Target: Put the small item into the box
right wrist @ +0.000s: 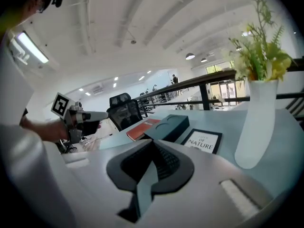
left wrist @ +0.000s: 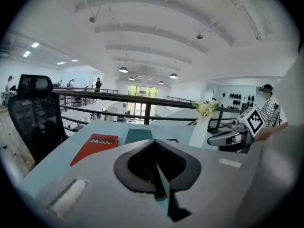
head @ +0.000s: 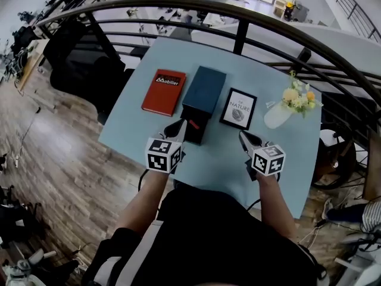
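Note:
A dark teal box [head: 204, 88] lies in the middle of the light blue table [head: 149, 130], its black drawer [head: 196, 131] pulled out toward me. My left gripper [head: 182, 126] hovers at the drawer's left edge, shut on a small red item [head: 193, 124]. In the left gripper view the jaws [left wrist: 159, 177] are pressed together, with only a speck of the red item [left wrist: 149, 180] showing between them. My right gripper [head: 246, 138] hangs to the right of the drawer, shut and empty. The box [right wrist: 168, 126] also lies ahead of it in the right gripper view [right wrist: 145, 179].
A red book [head: 164, 92] lies left of the box and a framed print [head: 239, 108] right of it. A white vase with flowers [head: 286, 107] stands near the table's right edge. A curved dark railing [head: 238, 16] runs behind the table, and an office chair [left wrist: 33, 113] stands at its left.

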